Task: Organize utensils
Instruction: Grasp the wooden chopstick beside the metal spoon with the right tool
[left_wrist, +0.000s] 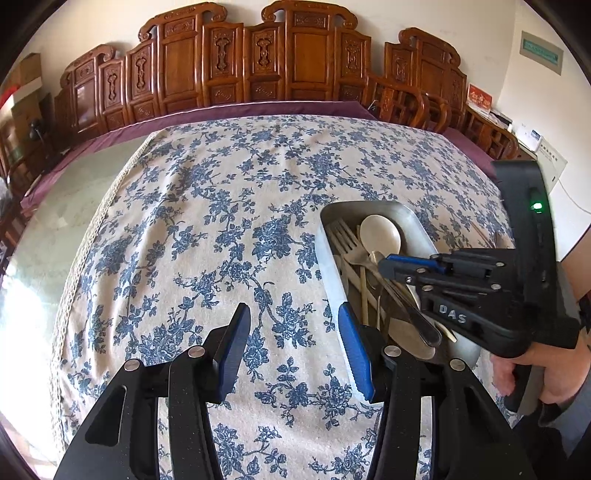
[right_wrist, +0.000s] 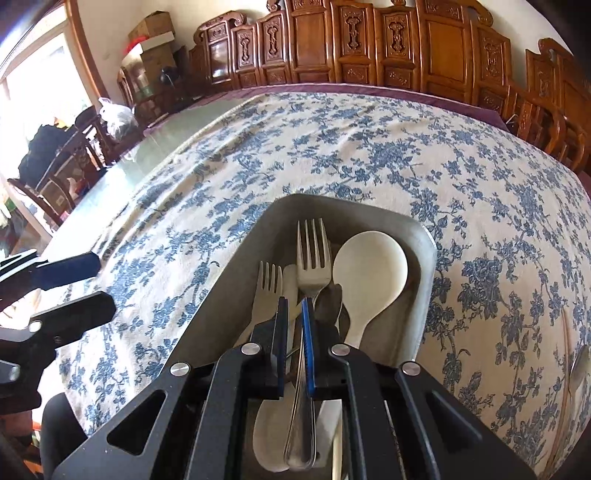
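Currently mid-placement. Left wrist view: left tool (left_wrist: 293, 347) half open, nothing between the pads, hovering over floral-clothed bench (left_wrist: 207, 229) just beside metal tray (left_wrist: 327, 254). Right tool (left_wrist: 384, 264) reaching in from the right, over the tray, closed on a slim metal utensil handle (left_wrist: 410, 306) that slopes down toward the near end. Tray holding a white spoon (left_wrist: 380, 232), a fork (left_wrist: 345, 236), pale sticks, maybe chopsticks, can't tell. Person's hand (left_wrist: 546, 373) gripping the right tool's handle.

Right wrist view: right tool (right_wrist: 294, 308) pinched on the metal handle (right_wrist: 301, 417), which runs back under the camera; head end hidden behind the pads, so spoon or fork unclear. Tool sits directly above the tray (right_wrist: 424, 280), pointing steeply down into it. Inside: two forks (right_wrist: 314, 254) (right_wrist: 266, 291) side by side, white spoon (right_wrist: 369, 269) to their right, dark-bowled piece (right_wrist: 328, 302) between. Another utensil (right_wrist: 578, 369) lying out on the cloth at far right, well apart from the tray.

Likely next: lower the held piece alongside the forks, release, then fetch the stray one. Needs handle aligned lengthwise with the tray.
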